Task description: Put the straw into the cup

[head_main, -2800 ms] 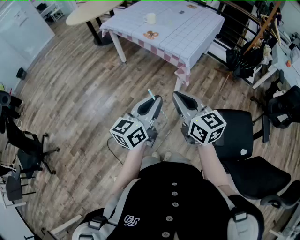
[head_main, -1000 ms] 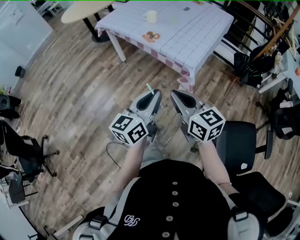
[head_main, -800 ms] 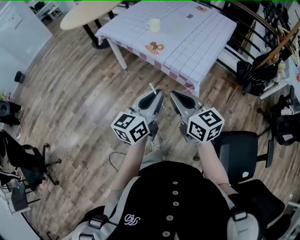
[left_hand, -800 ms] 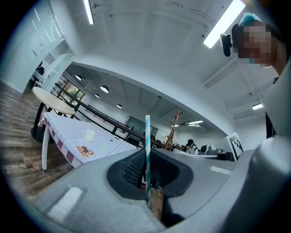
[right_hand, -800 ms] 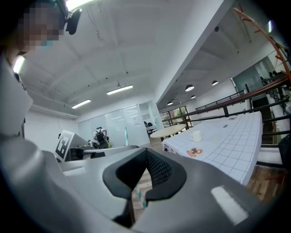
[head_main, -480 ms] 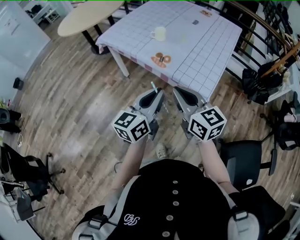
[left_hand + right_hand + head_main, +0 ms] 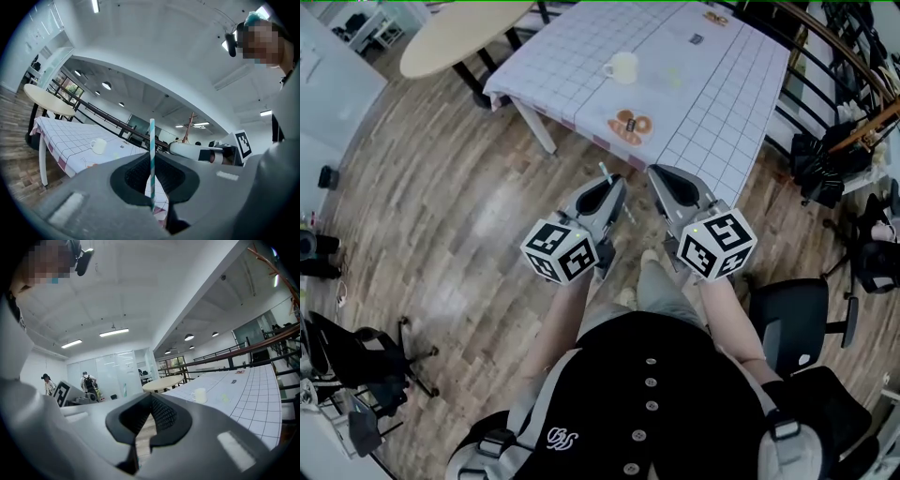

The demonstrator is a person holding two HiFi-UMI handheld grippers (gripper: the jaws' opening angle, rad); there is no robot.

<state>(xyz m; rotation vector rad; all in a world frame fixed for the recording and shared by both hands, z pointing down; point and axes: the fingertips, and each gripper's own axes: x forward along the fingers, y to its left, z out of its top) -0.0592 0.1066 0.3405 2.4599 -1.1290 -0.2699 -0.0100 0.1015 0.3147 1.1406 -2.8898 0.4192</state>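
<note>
Left claw (image 7: 611, 187) carries the straw (image 7: 152, 140); the cup (image 7: 622, 67) stands well ahead of it.

The left claw's jaws are nearly together, pinching the teal-and-white striped straw near its lower end, so it stands upright above the tips. Just beside it, the right claw (image 7: 662, 176) looks closed tip to tip with nothing in it, though a slit behind the tips shows floor. The white handled cup sits on the checked-cloth tabletop (image 7: 722, 103), ahead of both claws and well apart from the straw.
</note>
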